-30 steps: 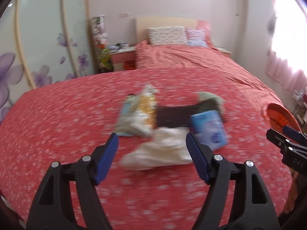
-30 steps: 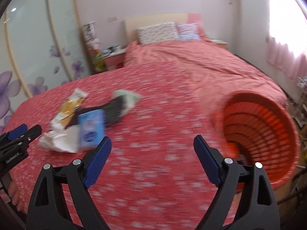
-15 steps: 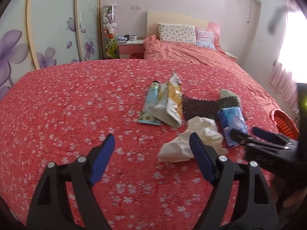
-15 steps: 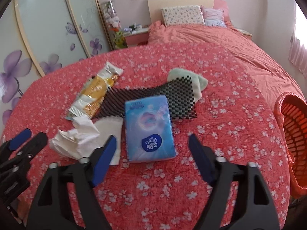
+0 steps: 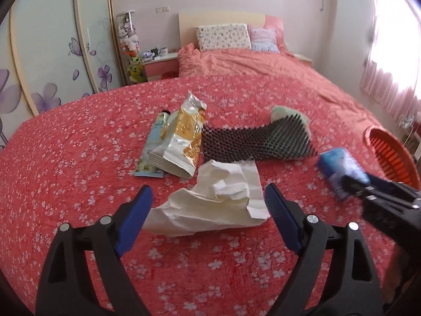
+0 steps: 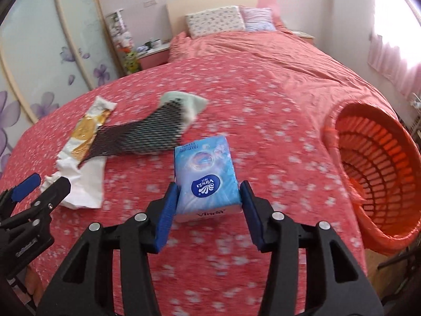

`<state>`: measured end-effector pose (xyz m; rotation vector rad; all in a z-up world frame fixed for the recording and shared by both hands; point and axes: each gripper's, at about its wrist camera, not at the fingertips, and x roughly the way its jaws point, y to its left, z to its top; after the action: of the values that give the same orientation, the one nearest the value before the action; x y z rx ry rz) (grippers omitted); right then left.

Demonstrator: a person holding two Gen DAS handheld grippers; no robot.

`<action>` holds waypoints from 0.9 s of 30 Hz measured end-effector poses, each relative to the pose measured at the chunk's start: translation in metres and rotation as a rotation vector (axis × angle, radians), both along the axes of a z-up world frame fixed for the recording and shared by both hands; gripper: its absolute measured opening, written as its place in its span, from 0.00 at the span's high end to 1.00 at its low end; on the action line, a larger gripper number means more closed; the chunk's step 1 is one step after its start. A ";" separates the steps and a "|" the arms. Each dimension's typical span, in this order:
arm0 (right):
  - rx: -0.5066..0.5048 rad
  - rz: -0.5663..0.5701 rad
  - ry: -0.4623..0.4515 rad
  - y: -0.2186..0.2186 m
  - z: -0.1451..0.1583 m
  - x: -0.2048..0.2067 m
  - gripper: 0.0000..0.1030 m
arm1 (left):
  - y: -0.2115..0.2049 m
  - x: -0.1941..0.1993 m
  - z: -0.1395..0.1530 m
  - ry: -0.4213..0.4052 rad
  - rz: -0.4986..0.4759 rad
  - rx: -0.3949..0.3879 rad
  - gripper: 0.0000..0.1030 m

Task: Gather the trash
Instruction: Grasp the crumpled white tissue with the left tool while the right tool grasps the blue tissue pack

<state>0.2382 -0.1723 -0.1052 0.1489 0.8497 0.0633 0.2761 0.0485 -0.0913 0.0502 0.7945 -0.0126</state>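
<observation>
Right wrist view: your right gripper (image 6: 209, 200) closing, pads against blue tissue pack (image 6: 206, 177).
Left gripper (image 5: 208, 208): your jaws opening, apart around crumpled paper (image 5: 218, 202).
Far right: orange basket (image 6: 379, 173).

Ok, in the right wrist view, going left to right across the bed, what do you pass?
Left gripper → crumpled white paper → blue tissue pack between the right gripper's closing jaws → orange basket.

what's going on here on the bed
A person is clearing litter off the red floral bedspread with two handheld tools. The right tool is closing around the blue tissue pack, beside the orange plastic basket. The left tool is opening over the crumpled white paper. The gold snack wrapper and black mesh netting lie untouched.
</observation>
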 end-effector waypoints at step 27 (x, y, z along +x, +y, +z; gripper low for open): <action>-0.093 0.014 0.029 0.008 -0.010 0.024 0.48 | 0.040 0.015 -0.024 0.110 0.068 -0.040 0.41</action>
<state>0.2623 -0.1647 -0.1149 0.0563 0.8810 0.0348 0.2907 0.0884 -0.1156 -0.0158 0.9055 0.0328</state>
